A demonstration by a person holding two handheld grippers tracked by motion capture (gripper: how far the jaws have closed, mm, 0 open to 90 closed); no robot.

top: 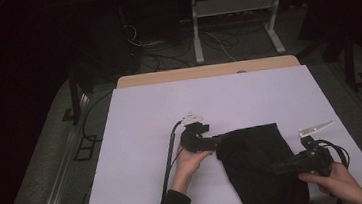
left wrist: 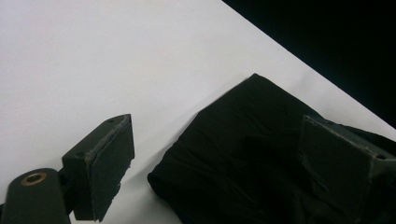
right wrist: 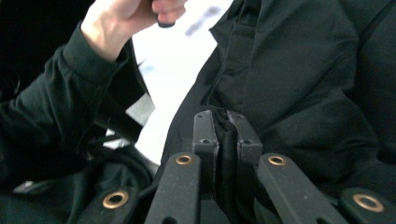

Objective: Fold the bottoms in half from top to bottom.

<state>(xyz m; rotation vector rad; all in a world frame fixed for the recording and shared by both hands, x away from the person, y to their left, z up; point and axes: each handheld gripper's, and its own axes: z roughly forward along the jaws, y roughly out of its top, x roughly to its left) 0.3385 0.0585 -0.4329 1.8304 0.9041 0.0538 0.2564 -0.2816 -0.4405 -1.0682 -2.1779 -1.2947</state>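
Note:
A black cloth (top: 254,150) lies crumpled on the white table, near the front edge and right of centre. My left gripper (top: 220,139) lies level at the cloth's upper left corner, held from below by a hand. In the left gripper view its jaws stand wide apart around that corner of the cloth (left wrist: 233,154), and the left gripper (left wrist: 215,126) is open, its pads not pressing. My right gripper (top: 275,167) reaches leftward onto the cloth from the right. The right gripper (right wrist: 227,116) is shut on a pinched fold of the cloth (right wrist: 303,70).
The white table top (top: 169,108) has a wooden strip (top: 206,72) along its far edge. A black cable (top: 169,158) trails from the left gripper to the front edge. A metal stand (top: 231,22) and loose cables sit on the dark floor beyond. A sleeved hand (right wrist: 116,23) is in the right gripper view.

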